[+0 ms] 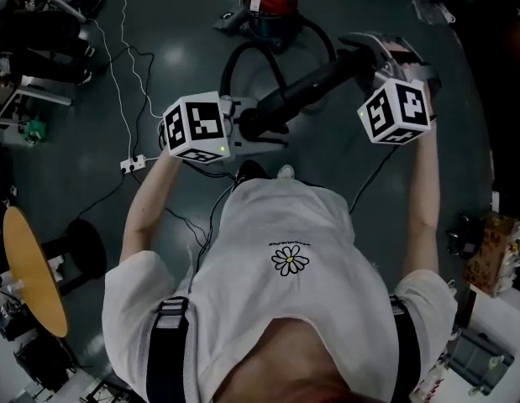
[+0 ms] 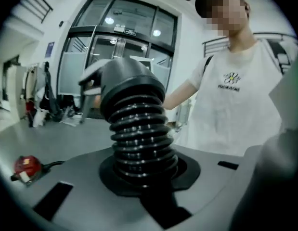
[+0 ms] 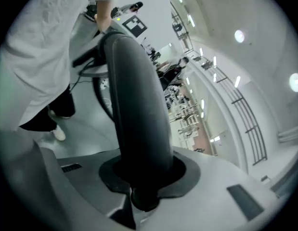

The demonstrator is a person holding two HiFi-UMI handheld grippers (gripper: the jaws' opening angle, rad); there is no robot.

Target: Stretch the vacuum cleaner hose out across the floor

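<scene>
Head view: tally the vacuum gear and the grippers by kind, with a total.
vacuum cleaner: 1
hose: 1
grippers: 2 (left gripper, right gripper)
Total: 4

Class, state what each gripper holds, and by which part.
The left gripper clamps the vacuum hose on its ribbed section; the right gripper clamps its smooth rigid handle tube.

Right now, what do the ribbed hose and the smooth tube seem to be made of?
Ribbed hose: probably flexible black plastic, glossy; highlights glint along the ridges. Smooth tube: likely rigid dark plastic, matte, only a soft sheen; coated metal is possible.
</scene>
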